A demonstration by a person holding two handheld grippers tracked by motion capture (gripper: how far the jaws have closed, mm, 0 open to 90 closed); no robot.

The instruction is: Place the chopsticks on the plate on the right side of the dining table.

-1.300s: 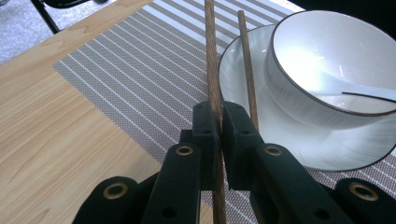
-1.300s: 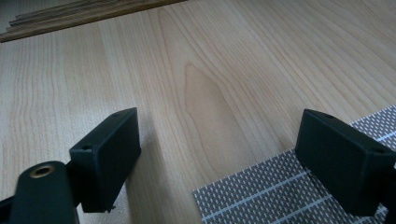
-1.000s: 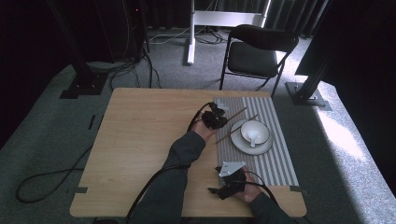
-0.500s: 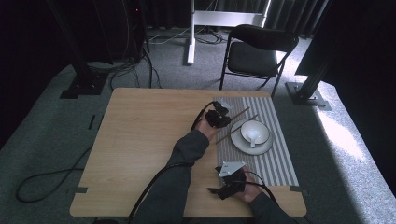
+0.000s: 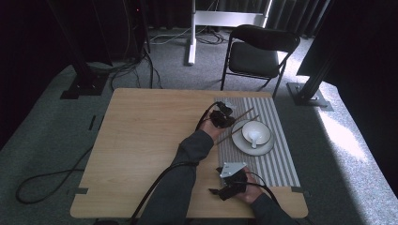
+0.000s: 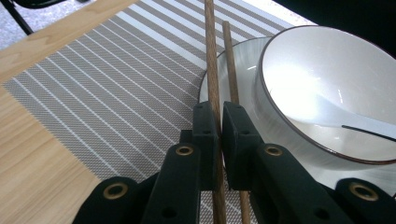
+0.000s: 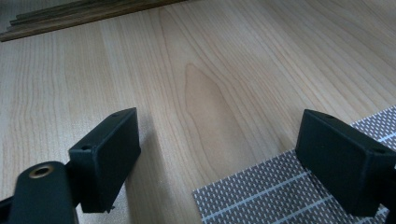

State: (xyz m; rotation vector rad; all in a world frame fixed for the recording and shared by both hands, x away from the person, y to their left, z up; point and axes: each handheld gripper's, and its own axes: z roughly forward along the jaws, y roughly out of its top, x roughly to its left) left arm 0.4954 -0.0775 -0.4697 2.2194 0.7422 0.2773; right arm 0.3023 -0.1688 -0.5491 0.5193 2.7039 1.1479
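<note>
Chair [image 5: 260, 51]: black, I've got it standing on the carpet [image 5: 47, 126] at far right.
Cables [image 5: 126, 70]: a dark tangle at far left, beside a black stand base [image 5: 82, 86].
Loose cable [image 5: 37, 187]: I see it looping over the carpet, near left.
White frame [image 5: 192, 33]: upright, beside the chair.
Sun patch [image 5: 347, 136]: bright on the carpet, right.

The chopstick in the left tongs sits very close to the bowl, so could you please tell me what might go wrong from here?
1. The left tongs are shut on one chopstick only; the second chopstick lies loose alongside and could be dragged or rolled away.
2. Both sticks run beside the bowl and plate; swinging the held one may knock the rim or jolt the spoon.
3. The narrow grip may let the stick pivot.
</note>
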